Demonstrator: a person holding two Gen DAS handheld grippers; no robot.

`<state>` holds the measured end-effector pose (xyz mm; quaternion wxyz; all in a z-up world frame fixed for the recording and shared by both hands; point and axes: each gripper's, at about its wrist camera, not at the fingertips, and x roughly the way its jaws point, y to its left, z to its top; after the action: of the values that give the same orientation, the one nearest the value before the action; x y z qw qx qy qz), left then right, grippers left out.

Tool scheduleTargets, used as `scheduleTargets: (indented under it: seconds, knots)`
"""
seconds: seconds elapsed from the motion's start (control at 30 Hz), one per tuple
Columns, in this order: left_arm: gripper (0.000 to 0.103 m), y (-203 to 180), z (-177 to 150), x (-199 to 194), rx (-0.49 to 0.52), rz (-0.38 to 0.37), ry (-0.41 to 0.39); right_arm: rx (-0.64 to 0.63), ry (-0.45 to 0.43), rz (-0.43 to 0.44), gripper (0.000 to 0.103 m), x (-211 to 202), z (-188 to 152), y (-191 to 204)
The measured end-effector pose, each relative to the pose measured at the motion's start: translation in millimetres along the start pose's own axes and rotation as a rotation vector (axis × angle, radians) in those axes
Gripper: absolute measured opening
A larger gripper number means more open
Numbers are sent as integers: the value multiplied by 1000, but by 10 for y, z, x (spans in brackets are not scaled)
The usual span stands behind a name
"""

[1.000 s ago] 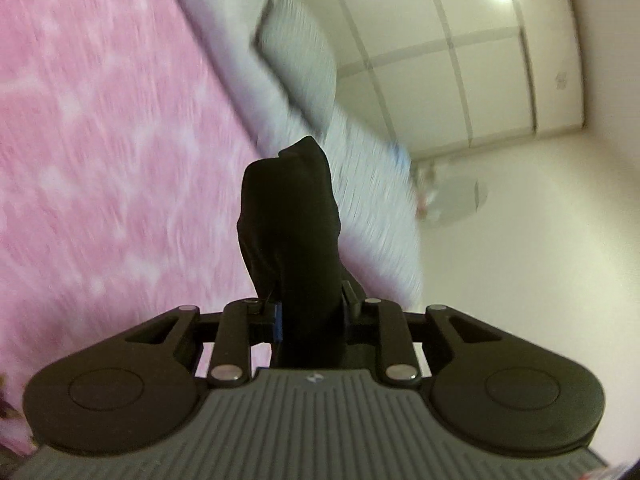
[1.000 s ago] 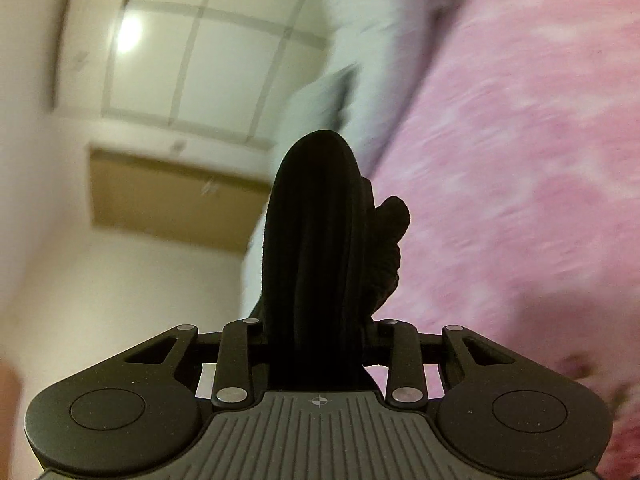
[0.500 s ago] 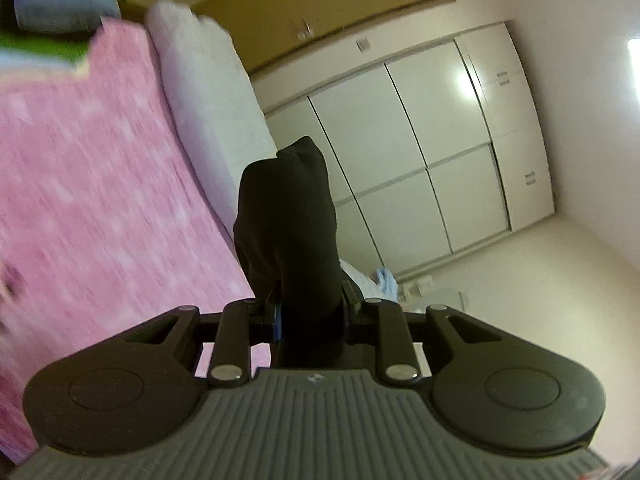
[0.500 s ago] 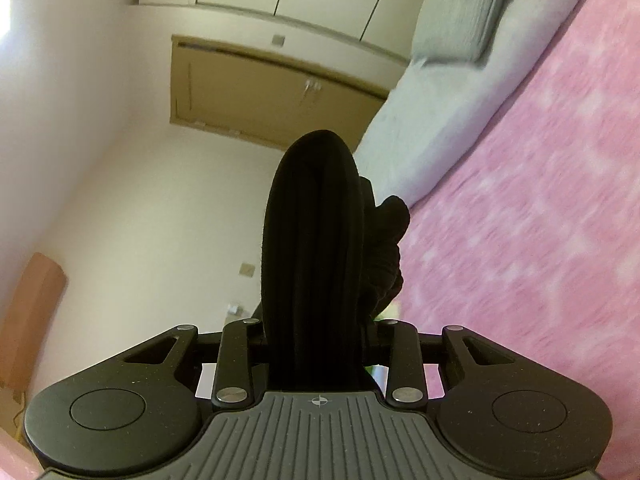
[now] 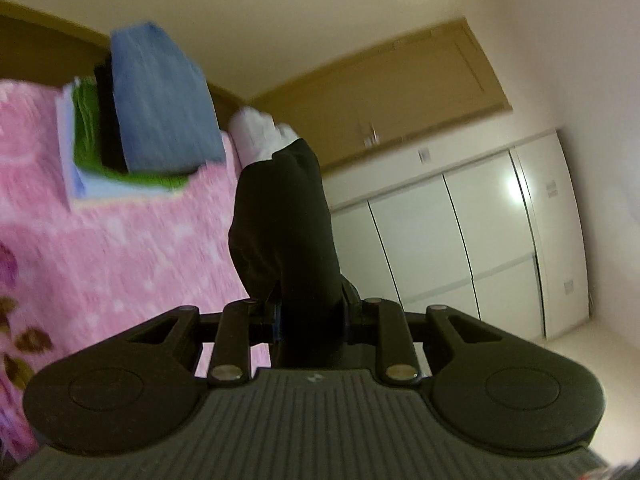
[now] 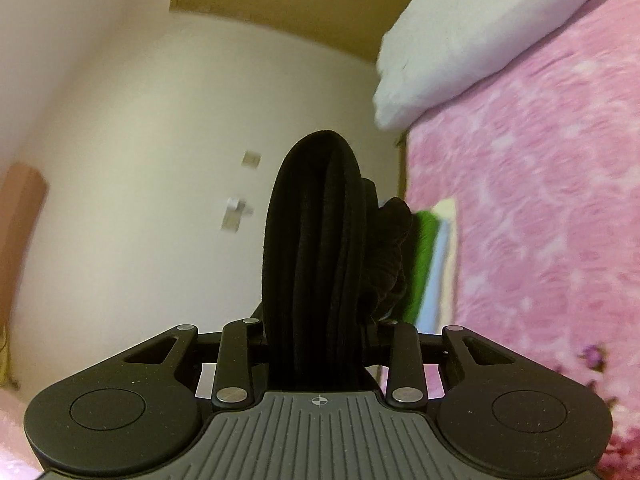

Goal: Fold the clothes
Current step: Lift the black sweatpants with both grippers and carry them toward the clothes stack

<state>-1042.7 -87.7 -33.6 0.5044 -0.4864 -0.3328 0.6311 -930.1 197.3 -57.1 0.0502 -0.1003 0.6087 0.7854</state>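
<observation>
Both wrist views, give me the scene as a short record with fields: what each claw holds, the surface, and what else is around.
left claw: shut on the black fabric garment
right claw: shut on a bunched fold of the same black cloth
surface: pink fleecy bed cover
folded pile: blue folded cloth on top, black, green and pale layers under it, lying on the cover
bedding: white pillow at the cover's edge
background: white wardrobe doors, cream wall
image quality: motion blur

The bed point(image 5: 120, 248) is bare in the middle; a pile of clothes point(image 5: 152, 112) and pillow point(image 6: 480, 40) block its far edge.
</observation>
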Motion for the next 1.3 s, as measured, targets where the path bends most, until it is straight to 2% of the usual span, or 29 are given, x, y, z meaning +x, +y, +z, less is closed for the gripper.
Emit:
scheduleTargets:
  seconds: [0.2, 0.33, 0.63, 0.83, 1.0, 1.1, 1.2, 1.3]
  knots:
    - [21, 185, 503, -5, -24, 26, -105, -51, 96, 32, 32, 781, 61, 115]
    - [21, 350, 932, 226, -4, 25, -112, -53, 113, 25, 32, 1260, 128, 183]
    - [21, 974, 2283, 981, 13, 35, -93, -58, 99, -31, 32, 2787, 485, 228]
    - [21, 1255, 2881, 1382, 47, 20, -115, -70, 100, -1, 32, 3710, 711, 129]
    - [21, 1633, 3087, 1694, 29, 37, -98, -65, 126, -7, 33, 4233, 853, -159]
    - [22, 1953, 3065, 1907, 20, 69, -50, -41, 138, -55, 33, 4362, 873, -446]
    - [22, 2205, 2997, 2037, 12, 139, -9, -20, 149, -102, 34, 4483, 893, -721]
    - [23, 2294, 2970, 2010, 5, 126, -3, -71, 162, -106, 35, 4438, 883, -715]
